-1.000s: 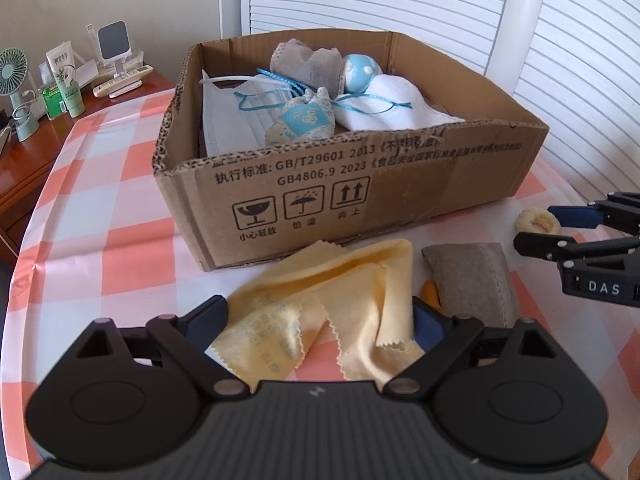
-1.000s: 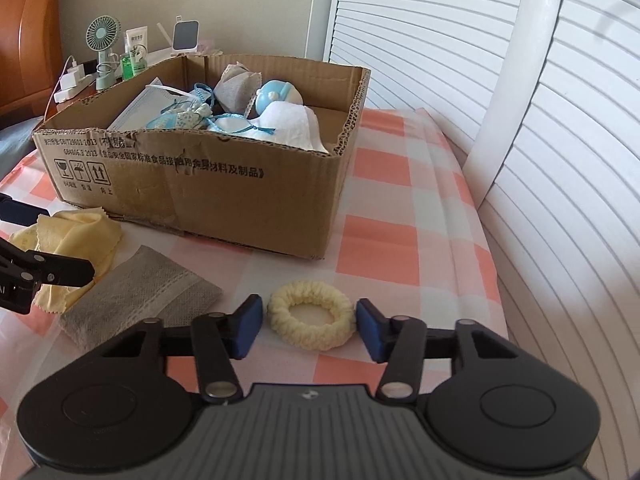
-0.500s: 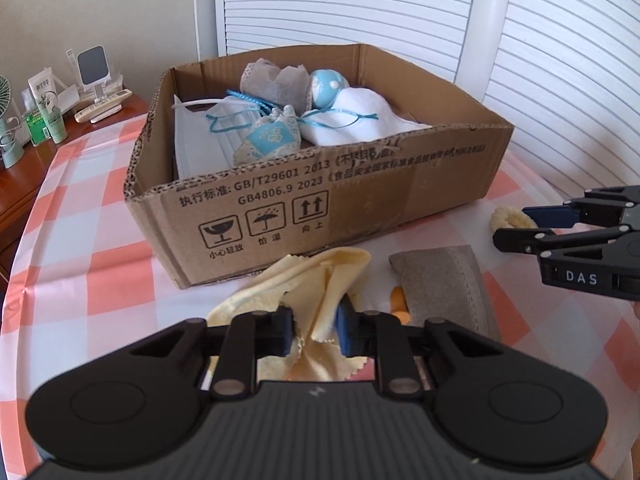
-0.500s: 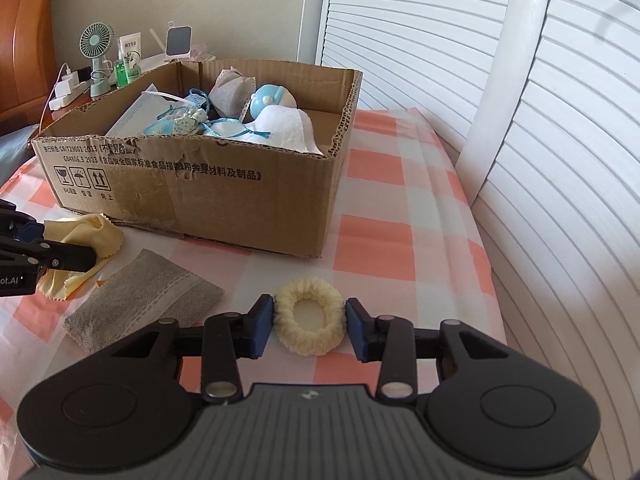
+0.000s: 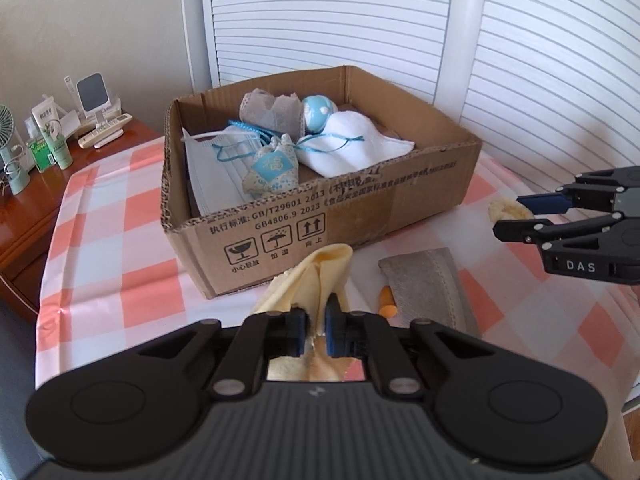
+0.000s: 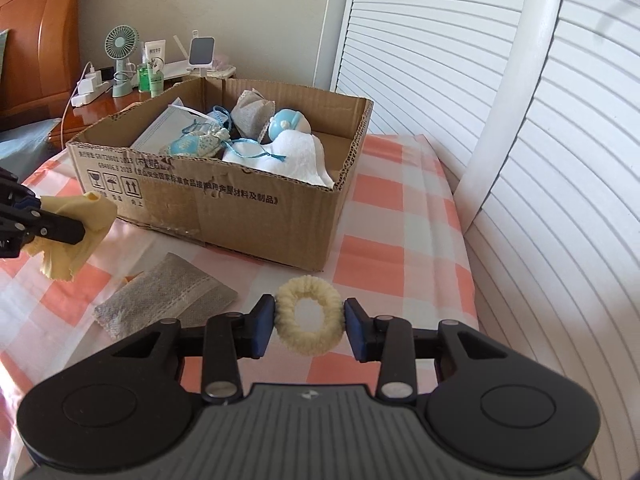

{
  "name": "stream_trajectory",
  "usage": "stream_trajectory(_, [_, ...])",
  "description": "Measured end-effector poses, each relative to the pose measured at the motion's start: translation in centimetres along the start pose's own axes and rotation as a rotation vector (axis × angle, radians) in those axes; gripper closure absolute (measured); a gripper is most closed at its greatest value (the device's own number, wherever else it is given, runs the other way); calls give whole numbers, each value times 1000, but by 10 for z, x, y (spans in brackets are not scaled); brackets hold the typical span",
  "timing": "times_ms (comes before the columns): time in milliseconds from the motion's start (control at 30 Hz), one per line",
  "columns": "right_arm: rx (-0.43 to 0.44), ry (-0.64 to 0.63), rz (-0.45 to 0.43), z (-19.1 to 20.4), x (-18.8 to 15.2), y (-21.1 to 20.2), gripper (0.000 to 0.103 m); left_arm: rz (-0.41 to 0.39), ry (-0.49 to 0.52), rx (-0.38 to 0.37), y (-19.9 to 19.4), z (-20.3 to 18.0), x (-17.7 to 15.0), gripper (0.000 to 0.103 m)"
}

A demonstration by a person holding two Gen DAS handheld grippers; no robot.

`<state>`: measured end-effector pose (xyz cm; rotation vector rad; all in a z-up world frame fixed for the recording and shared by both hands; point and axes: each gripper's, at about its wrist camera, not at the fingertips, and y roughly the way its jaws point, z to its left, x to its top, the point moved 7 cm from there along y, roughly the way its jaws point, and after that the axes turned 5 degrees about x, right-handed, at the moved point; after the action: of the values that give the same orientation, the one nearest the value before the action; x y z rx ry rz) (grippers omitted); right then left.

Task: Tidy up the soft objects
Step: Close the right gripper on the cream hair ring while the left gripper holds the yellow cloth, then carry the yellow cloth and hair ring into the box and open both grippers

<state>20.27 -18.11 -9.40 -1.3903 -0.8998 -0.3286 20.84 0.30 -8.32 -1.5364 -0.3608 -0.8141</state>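
Soft yellow cloth [image 5: 316,280] hangs pinched in the left hand-held gripper [image 5: 316,330], fuzzy cream ring [image 6: 309,320] squeezed by the right hand-held gripper [image 6: 309,326]; next, probably carry both forward over the brown cardboard box [image 5: 360,216].

Box [image 5: 320,216]: frame centre, on the table [image 5: 100,216].
Cloth [image 5: 316,276]: below the box, lower centre.
Pad [image 5: 424,284]: right of the cloth.
Ring [image 6: 310,326]: lower centre, right of the pad.
Nightstand [image 5: 24,208]: far left.

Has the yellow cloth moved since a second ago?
Yes. The yellow cloth has been lifted off the checkered tablecloth by the left gripper and now hangs against the cardboard box front.
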Motion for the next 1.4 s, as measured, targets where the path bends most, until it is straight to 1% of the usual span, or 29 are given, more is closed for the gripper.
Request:
stream_trajectory(200, [41,-13,-7,4,5,-18,61,-17,37,-11,-29,0,6,96])
stream_trajectory(367, [55,-44,-24,9,12,-30,61,-44,74,-25,-52,-3,19,96])
stream_trajectory(500, [71,-60,-40,14,19,-36,61,-79,109,-30,-66,-6,38,96])
stream_trajectory(600, [81,-66,-54,17,25,-39,61,-113,123,-23,-72,-4,59,96])
stream_trajectory(733, [88,-78,-68,21,31,-40,61,-147,129,9,-65,3,91,96])
stream_trajectory(833, [91,-83,-71,23,35,-38,61,-139,112,19,-46,11,114,96])
stream_trajectory(933, [98,-89,-75,25,38,-39,61,-131,105,55,-22,18,130,94])
stream_trajectory(967, [99,-92,-76,26,39,-38,61,-132,95,74,-14,21,134,83])
stream_trajectory(1000, [99,-96,-77,26,40,-38,61,-134,78,91,-6,26,139,61])
stream_trajectory(1033, [98,-97,-77,26,41,-38,61,-136,66,103,1,28,142,47])
stream_trajectory(1067, [98,-99,-78,26,43,-38,61,-132,56,107,7,30,144,21])
stream_trajectory(1100, [99,-100,-80,26,44,-38,61,-120,48,112,13,33,145,12])
stream_trajectory(1133, [98,-102,-83,26,46,-38,61,-109,36,132,18,36,144,12])
stream_trajectory(1233, [97,-103,-90,25,51,-39,61,-119,16,184,18,41,139,12])
stream_trajectory(1333, [97,-97,-95,23,57,-38,61,-96,6,176,7,40,129,7])
stream_trajectory(1400, [98,-85,-98,20,62,-37,61,-96,5,162,-7,37,121,4])
